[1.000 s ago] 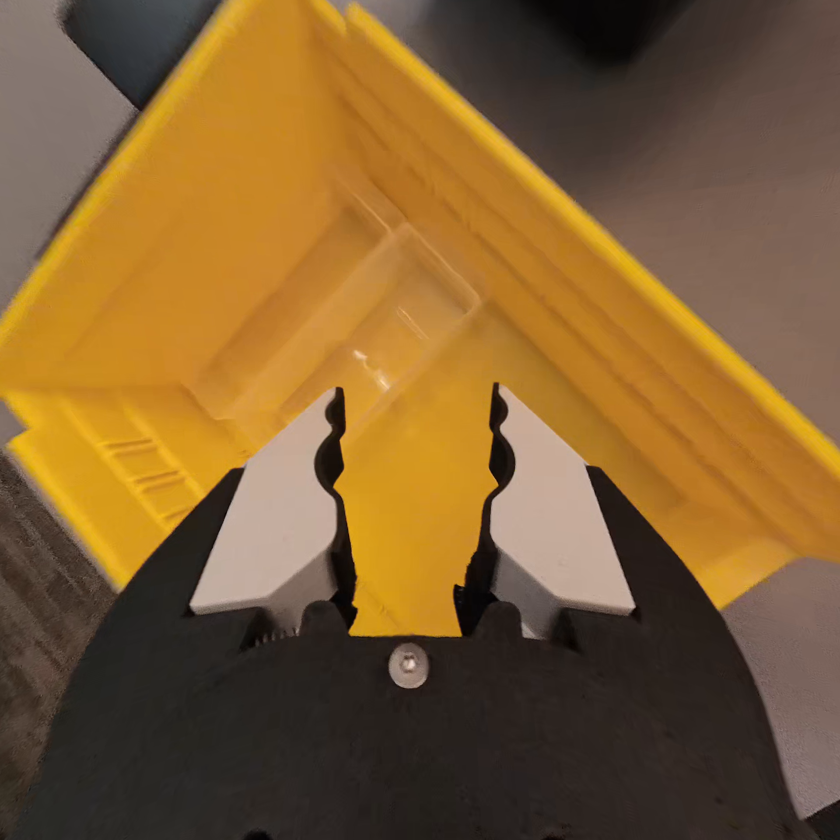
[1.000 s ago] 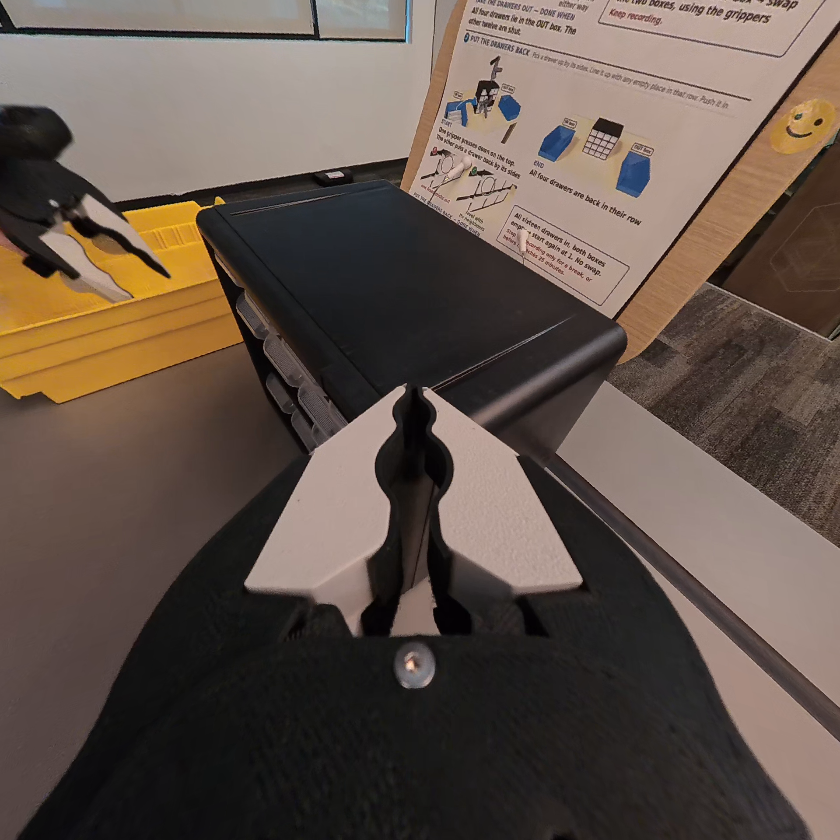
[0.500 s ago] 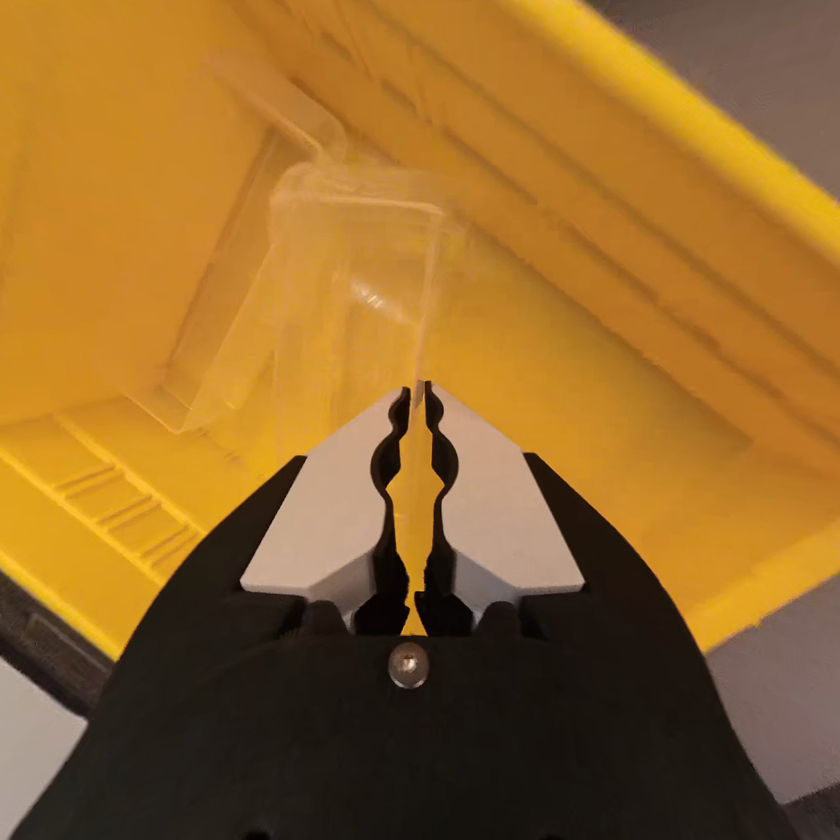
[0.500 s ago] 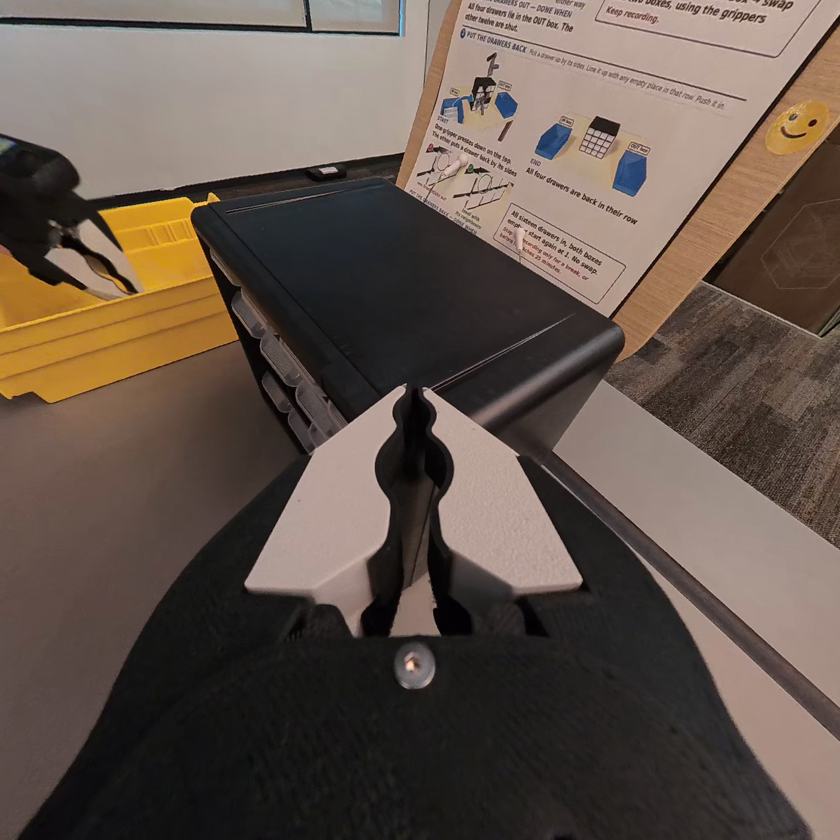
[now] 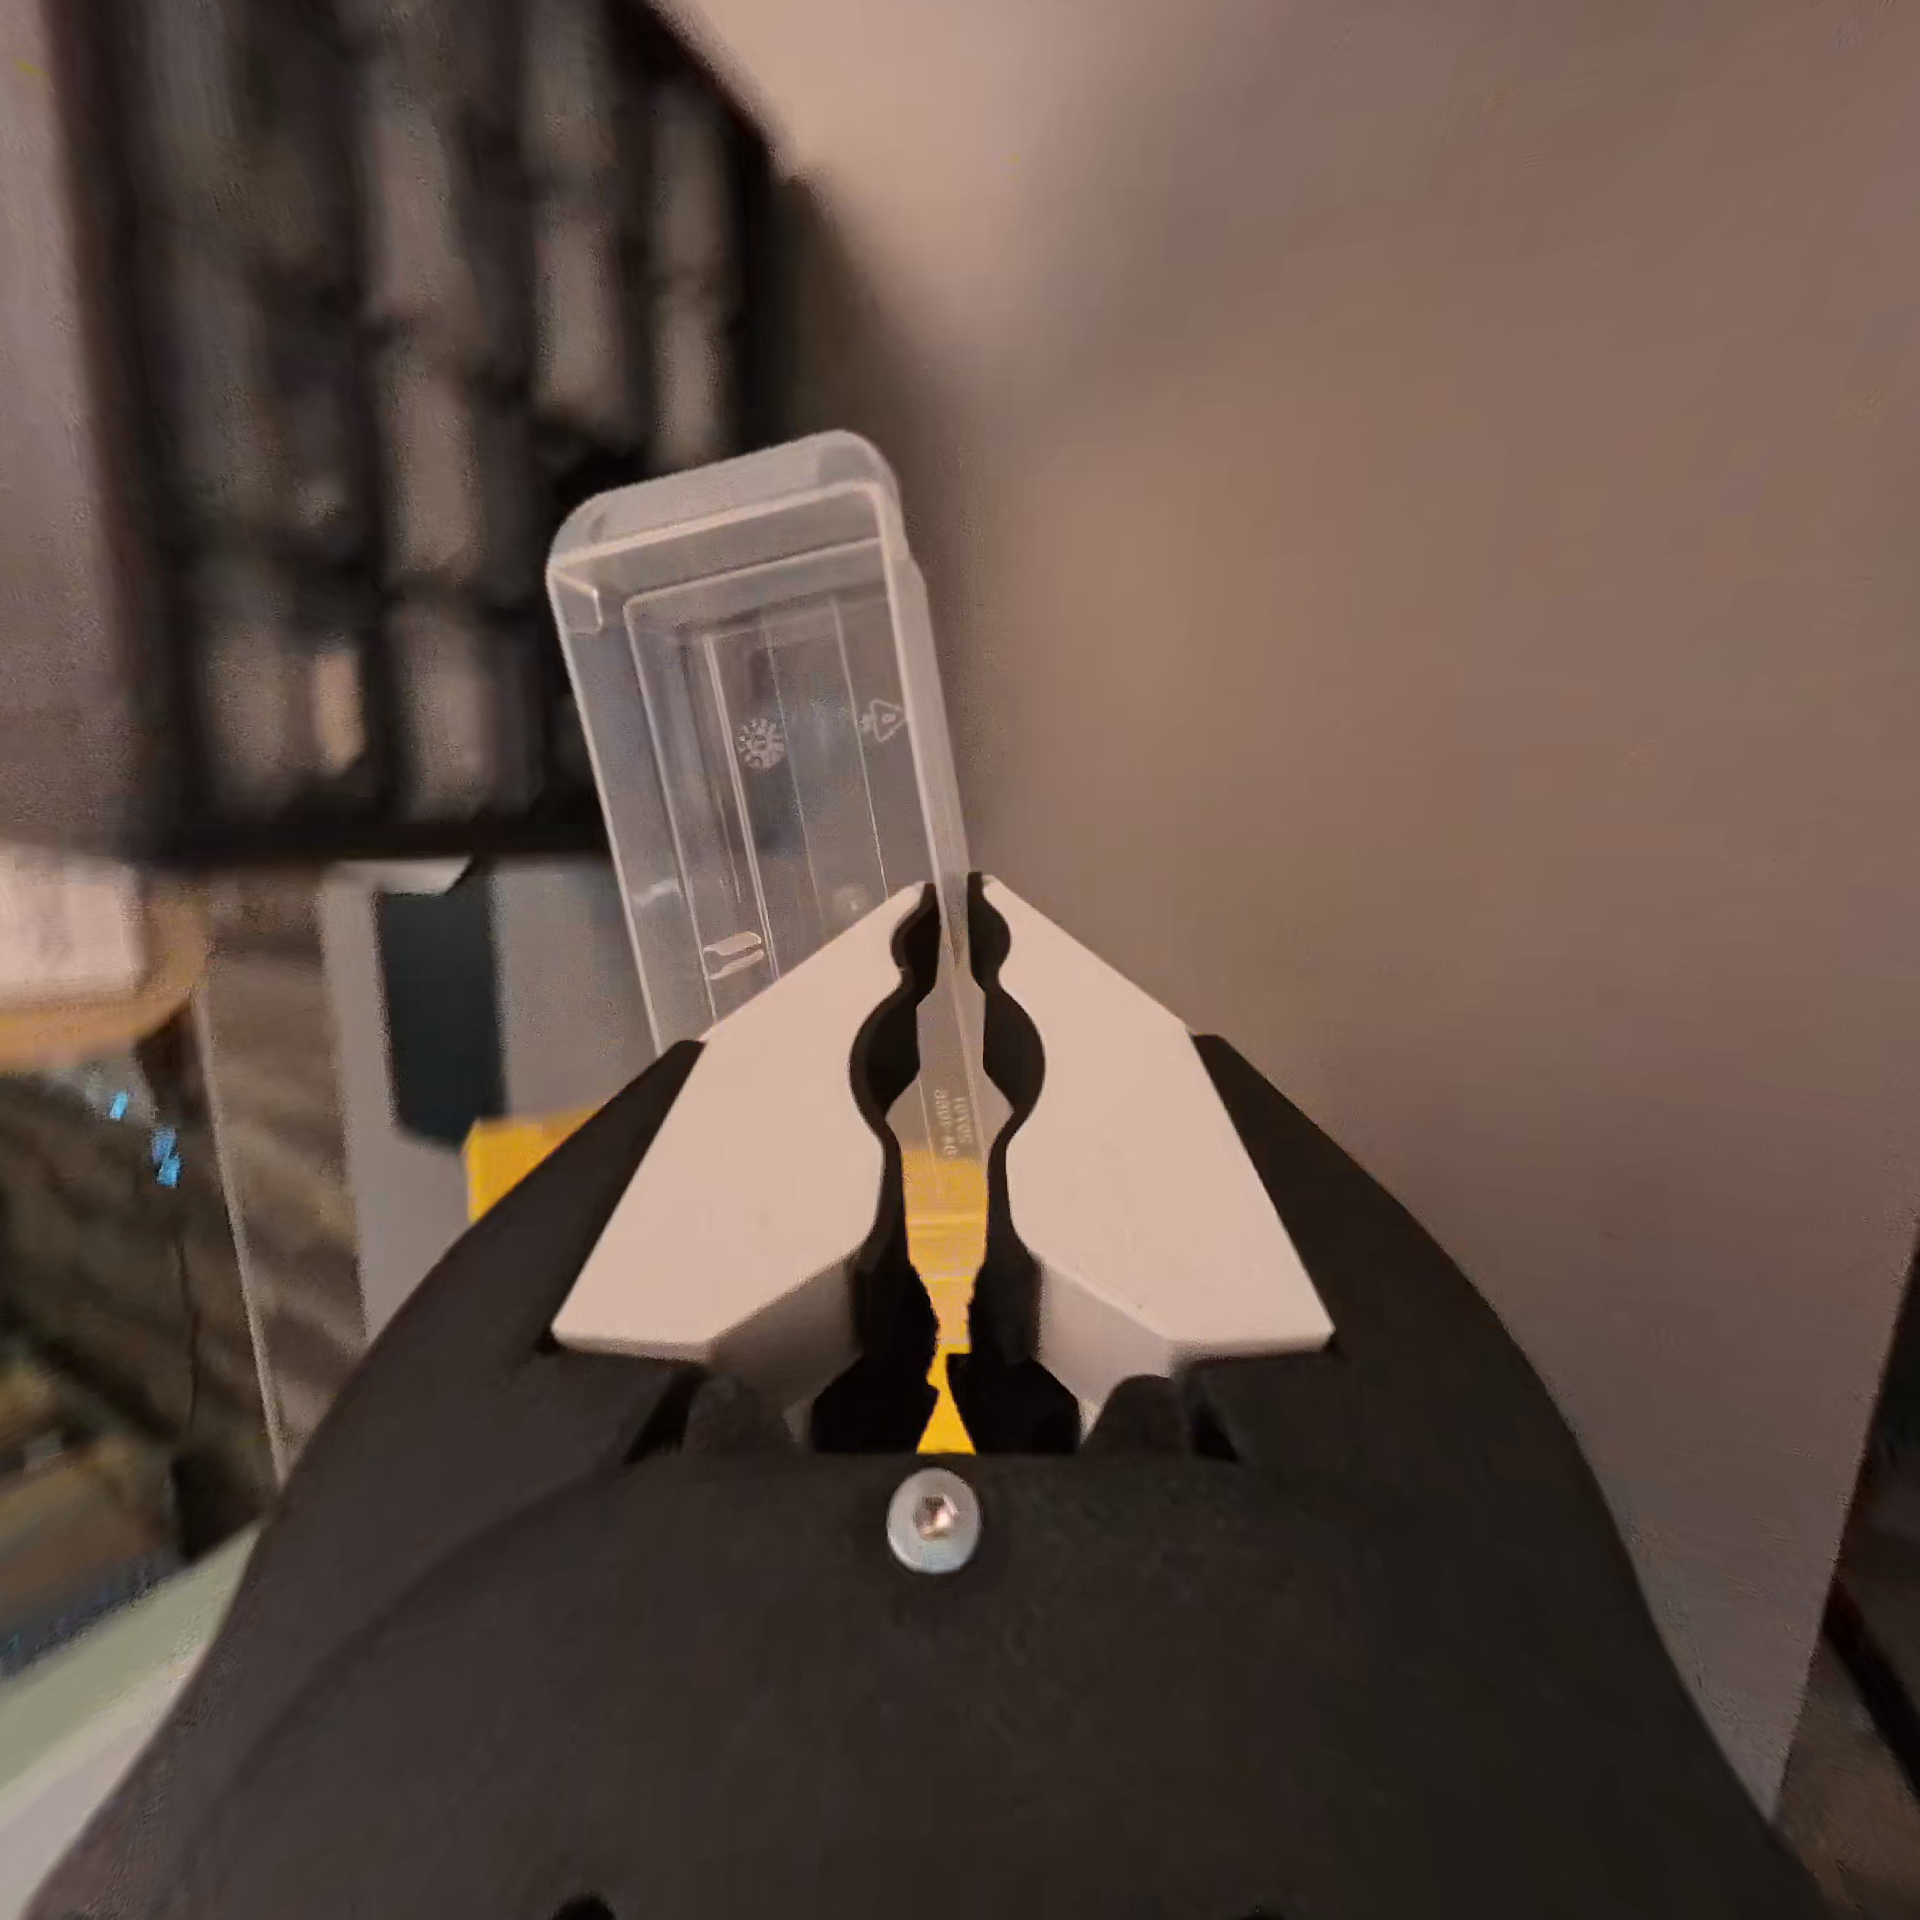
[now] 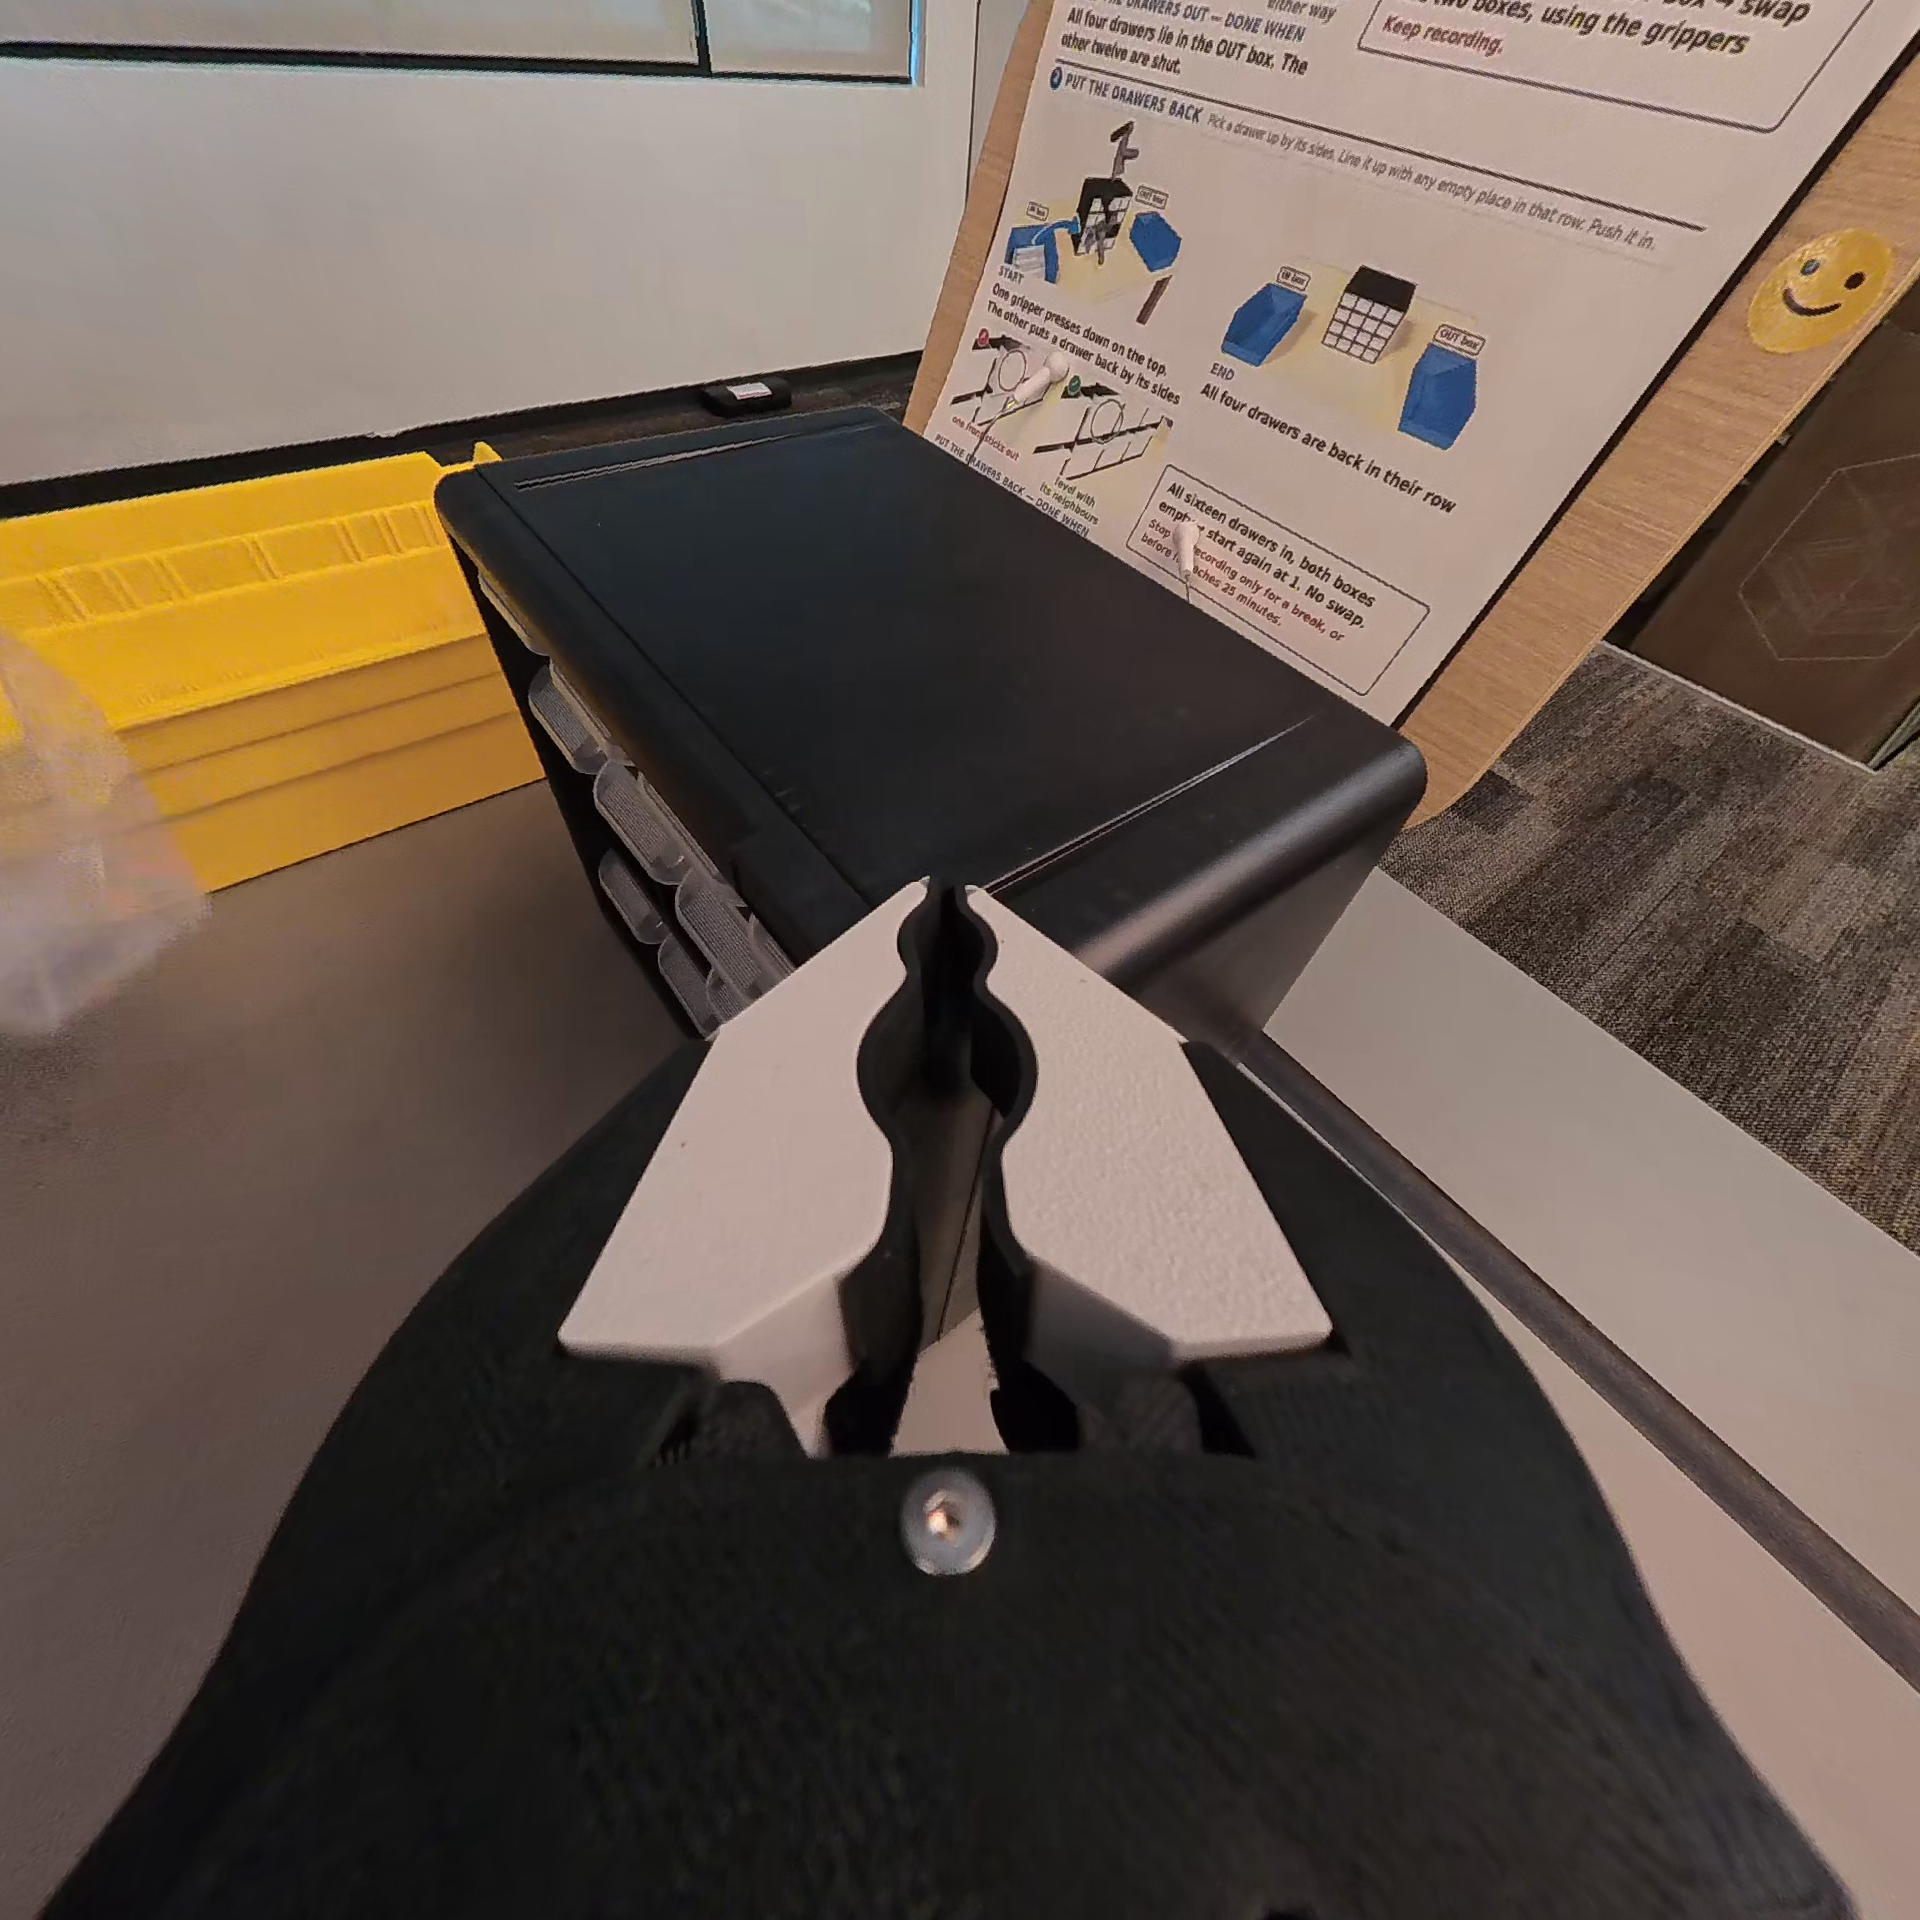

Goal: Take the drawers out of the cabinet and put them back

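A small clear plastic drawer (image 5: pixel 764 717), a rectangular tray with rounded corners and moulded marks on its underside, is being held up in the air by the left gripper (image 5: pixel 948 896). Its white fingers (image 5: pixel 758 1132) are clenching one thin side wall of the drawer, the wall running down between them while the rest of the drawer is sticking out to the left of the grip, tilted slightly. In the right wrist view the same drawer is showing only as a blurred clear patch (image 6: pixel 73 831) at the left edge, in front of the bin and well apart from the cabinet.

Behind the drawer, the front of the black plastic cabinet (image 5: pixel 416 436) is appearing heavily blurred, its grid of compartments holding pale drawers; which slots are vacant cannot be told. Seen from the right wrist view, the cabinet (image 6: pixel 935 665) is standing on the grey table (image 6: pixel 343 1091), with clear drawer fronts (image 6: pixel 665 852) lining its left face.

The right gripper (image 6: pixel 945 896) is hovering just near the cabinet's close top corner, its white fingers (image 6: pixel 769 1153) pressed together on nothing.

A long yellow plastic bin (image 6: pixel 270 665) is sitting on the table just beside the cabinet's left side. A white instruction poster on a tan wooden board (image 6: pixel 1351 343) is leaning behind the cabinet, with grey carpet (image 6: pixel 1683 935) beyond the table edge.
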{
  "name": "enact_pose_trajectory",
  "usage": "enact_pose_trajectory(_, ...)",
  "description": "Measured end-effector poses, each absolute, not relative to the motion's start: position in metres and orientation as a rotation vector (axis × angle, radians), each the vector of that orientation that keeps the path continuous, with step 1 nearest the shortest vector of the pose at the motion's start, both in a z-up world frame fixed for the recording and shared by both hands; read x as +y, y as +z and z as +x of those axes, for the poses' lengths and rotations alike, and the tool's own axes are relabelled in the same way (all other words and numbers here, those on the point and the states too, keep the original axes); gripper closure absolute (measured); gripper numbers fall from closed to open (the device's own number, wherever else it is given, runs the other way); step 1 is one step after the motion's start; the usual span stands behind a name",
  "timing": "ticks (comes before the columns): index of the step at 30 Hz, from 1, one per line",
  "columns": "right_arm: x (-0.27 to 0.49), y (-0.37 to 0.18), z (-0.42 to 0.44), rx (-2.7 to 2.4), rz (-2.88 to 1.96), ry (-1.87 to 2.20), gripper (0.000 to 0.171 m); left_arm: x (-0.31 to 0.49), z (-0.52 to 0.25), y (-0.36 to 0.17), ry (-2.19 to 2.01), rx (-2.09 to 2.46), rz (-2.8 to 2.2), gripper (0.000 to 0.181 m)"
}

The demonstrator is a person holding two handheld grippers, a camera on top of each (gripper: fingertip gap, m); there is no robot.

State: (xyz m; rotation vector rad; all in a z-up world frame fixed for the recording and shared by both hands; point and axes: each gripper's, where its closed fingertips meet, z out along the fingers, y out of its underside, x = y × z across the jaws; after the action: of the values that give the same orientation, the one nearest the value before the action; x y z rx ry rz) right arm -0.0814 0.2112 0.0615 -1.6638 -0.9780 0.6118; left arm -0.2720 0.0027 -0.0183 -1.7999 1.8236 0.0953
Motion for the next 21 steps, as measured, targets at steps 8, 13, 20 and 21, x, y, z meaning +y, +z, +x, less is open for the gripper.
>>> enact_pose_trajectory(8,0.211,0.062,-0.082,-0.976,-1.660,0.624,0.171,-0.022,-0.210,-0.112,-0.063,2.103,-1.753,0.178)
enact_pose_trajectory(13,0.211,0.062,-0.082,-0.977,-1.660,0.629,0.171,-0.023,-0.207,-0.135,-0.087,2.139,-1.781,0.178)
enact_pose_trajectory(20,0.211,0.062,-0.082,-0.977,-1.660,0.634,0.171,-0.015,-0.204,-0.143,-0.049,2.052,-1.789,0.144)
enact_pose_trajectory(21,0.211,0.062,-0.082,-0.977,-1.659,0.634,0.171,-0.011,-0.205,-0.141,-0.019,2.024,-1.774,0.138)
